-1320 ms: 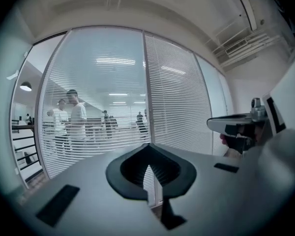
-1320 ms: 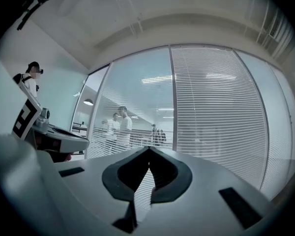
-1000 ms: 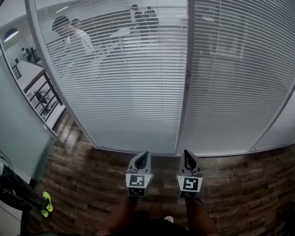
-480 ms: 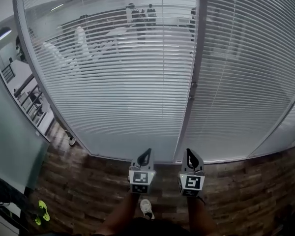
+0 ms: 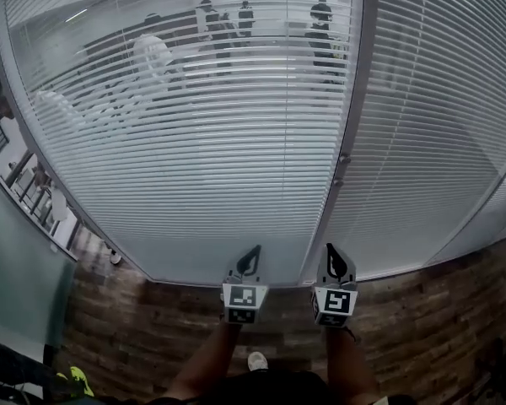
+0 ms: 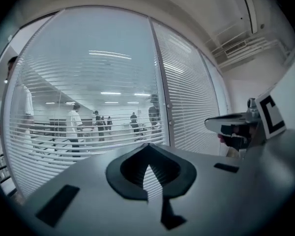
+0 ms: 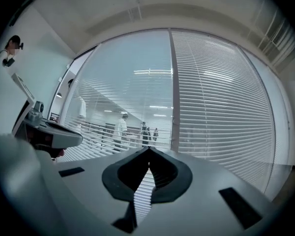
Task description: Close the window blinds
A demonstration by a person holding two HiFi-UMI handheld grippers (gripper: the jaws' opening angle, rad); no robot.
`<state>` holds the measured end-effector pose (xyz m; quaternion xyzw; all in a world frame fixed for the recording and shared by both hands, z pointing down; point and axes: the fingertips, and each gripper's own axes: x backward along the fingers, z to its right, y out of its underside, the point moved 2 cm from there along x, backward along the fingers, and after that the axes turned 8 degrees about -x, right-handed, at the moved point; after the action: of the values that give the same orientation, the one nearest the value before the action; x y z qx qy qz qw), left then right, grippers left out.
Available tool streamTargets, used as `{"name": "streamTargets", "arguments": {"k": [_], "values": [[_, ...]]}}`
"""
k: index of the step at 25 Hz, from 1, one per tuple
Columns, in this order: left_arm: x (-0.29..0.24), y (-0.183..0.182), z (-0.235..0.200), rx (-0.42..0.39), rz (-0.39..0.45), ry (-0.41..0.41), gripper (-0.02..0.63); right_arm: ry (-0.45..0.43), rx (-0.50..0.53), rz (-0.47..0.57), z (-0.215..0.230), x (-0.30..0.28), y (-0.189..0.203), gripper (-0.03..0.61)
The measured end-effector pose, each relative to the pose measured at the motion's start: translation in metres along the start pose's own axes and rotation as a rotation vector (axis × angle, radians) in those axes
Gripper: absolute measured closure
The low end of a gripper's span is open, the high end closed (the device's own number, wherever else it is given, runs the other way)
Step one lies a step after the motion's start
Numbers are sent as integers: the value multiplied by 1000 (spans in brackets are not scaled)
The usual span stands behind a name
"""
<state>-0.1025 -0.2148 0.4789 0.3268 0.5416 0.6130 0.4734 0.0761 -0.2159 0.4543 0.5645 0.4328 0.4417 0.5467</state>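
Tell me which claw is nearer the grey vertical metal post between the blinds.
Right. The right claw points just beside the grey vertical metal post; the left claw stands further to its left.

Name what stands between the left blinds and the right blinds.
A vertical window frame post stands between the left blinds and the right blinds. The head view shows it clearest.

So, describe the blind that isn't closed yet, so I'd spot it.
Find the glass wall filling the head view. Left of its grey vertical frame post hangs a white slatted blind. Unlike the right-hand blind, people show through its slats.
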Motion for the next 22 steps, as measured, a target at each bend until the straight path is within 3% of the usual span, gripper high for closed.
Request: {"name": "streamTargets", "arguments": {"k": [10, 16, 22], "values": [[-38, -4, -23, 0, 24, 22, 614, 25, 11, 3, 7, -39, -6, 576], [-69, 31, -14, 0, -4, 10, 614, 4, -12, -3, 26, -64, 29, 575], [-79, 14, -14, 7, -9, -22, 614, 5, -24, -10, 42, -83, 16, 575]]}}
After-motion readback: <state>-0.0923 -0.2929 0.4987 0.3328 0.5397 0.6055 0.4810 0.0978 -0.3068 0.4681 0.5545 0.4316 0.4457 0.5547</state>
